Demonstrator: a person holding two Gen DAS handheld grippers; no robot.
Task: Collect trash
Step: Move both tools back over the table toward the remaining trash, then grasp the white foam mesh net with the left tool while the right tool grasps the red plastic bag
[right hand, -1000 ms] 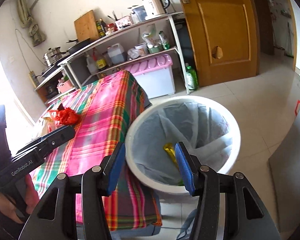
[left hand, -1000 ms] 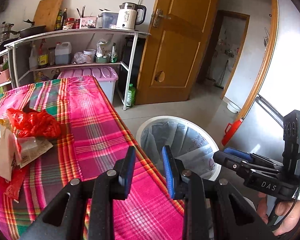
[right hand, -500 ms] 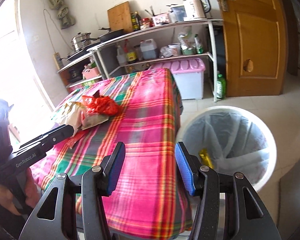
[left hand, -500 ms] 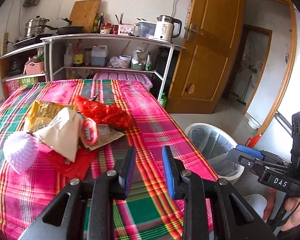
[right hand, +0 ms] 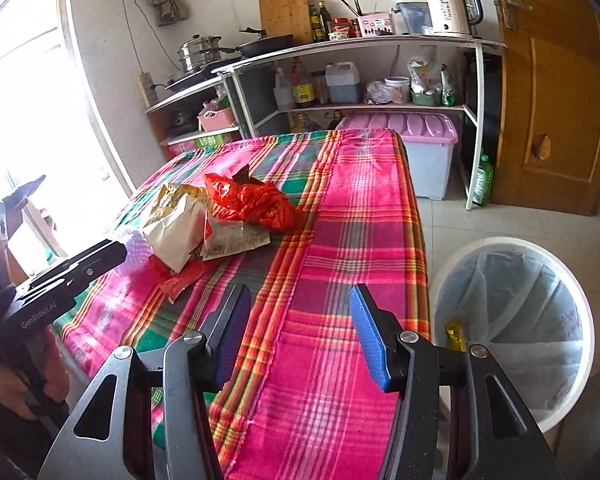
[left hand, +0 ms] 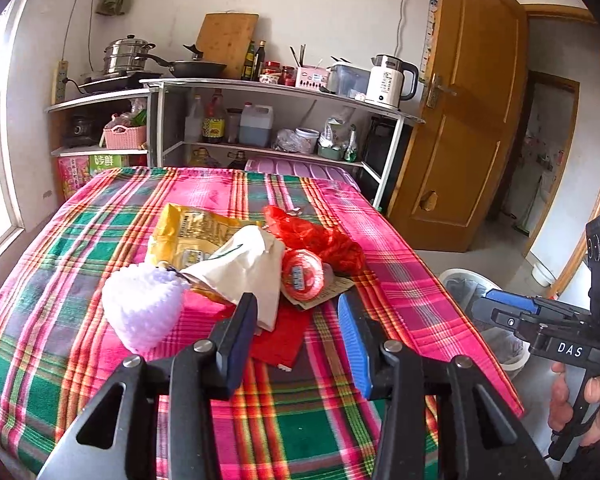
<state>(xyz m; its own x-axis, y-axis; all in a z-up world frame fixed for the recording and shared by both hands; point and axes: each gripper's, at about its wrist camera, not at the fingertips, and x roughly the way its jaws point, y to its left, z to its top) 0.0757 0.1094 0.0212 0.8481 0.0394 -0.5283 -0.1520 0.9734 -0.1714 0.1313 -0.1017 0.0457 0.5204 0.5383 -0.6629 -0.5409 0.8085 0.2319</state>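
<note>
A pile of trash lies on the plaid tablecloth point(left hand: 400, 280): a yellow snack bag point(left hand: 192, 232), a white paper bag point(left hand: 244, 268), a red plastic bag point(left hand: 320, 236), a round red net point(left hand: 302, 274), a pale purple foam net point(left hand: 140, 308) and a flat red wrapper point(left hand: 280, 336). My left gripper point(left hand: 296, 312) hovers just short of the pile, over the red wrapper. Its jaws are opening, with nothing between them. My right gripper point(right hand: 300, 300) stands open and empty over the near right part of the table. The white lined bin point(right hand: 512, 320) is on the floor to its right, with a yellow wrapper point(right hand: 455, 334) inside.
A metal shelf point(left hand: 284, 92) with a kettle, pans and bottles lines the back wall. A pink-lidded storage box point(right hand: 416, 132) stands behind the table. A wooden door point(right hand: 560, 92) is at the right, a bright window at the left. A hand holds the right gripper's handle point(left hand: 572, 384).
Both views have swung left from the bin to the table. The trash pile now lies straight ahead of the left gripper, whose jaws stand wider. The right jaws kept their width.
</note>
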